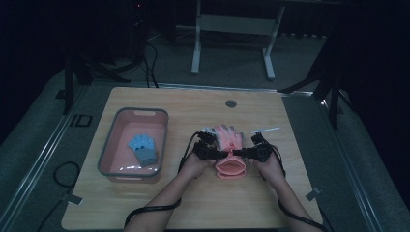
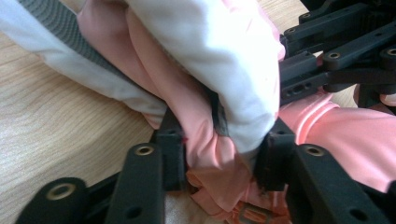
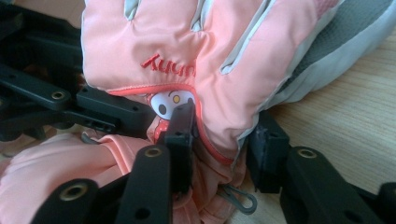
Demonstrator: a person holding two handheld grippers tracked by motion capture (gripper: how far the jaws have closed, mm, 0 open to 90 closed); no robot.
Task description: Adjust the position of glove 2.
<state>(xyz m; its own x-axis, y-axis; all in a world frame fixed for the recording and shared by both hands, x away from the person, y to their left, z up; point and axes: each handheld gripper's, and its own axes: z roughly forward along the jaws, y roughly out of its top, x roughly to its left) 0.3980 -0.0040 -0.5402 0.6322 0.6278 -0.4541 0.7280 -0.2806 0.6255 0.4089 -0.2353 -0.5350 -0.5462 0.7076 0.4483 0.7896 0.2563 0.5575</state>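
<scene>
A pink padded glove [image 1: 229,139] lies at the middle of the wooden table, fingers pointing away, its cuff [image 1: 230,167] toward the person. My left gripper [image 1: 213,153] comes in at the wrist from the left and my right gripper [image 1: 247,153] from the right. In the left gripper view, the left gripper [image 2: 219,156] has its pads pressed on bunched pink and white fabric of the glove [image 2: 205,60]. In the right gripper view, the right gripper [image 3: 224,140] clamps the glove's [image 3: 187,42] edge beside a cartoon patch. The left gripper's black linkage [image 3: 56,98] shows just beyond.
A pink basin with a grey rim [image 1: 107,145] stands at the left and holds a blue and grey glove [image 1: 144,149]. A round grommet [image 1: 230,103] sits near the far edge. A thin white strip [image 1: 265,130] lies right of the glove. Cables trail off the front edge.
</scene>
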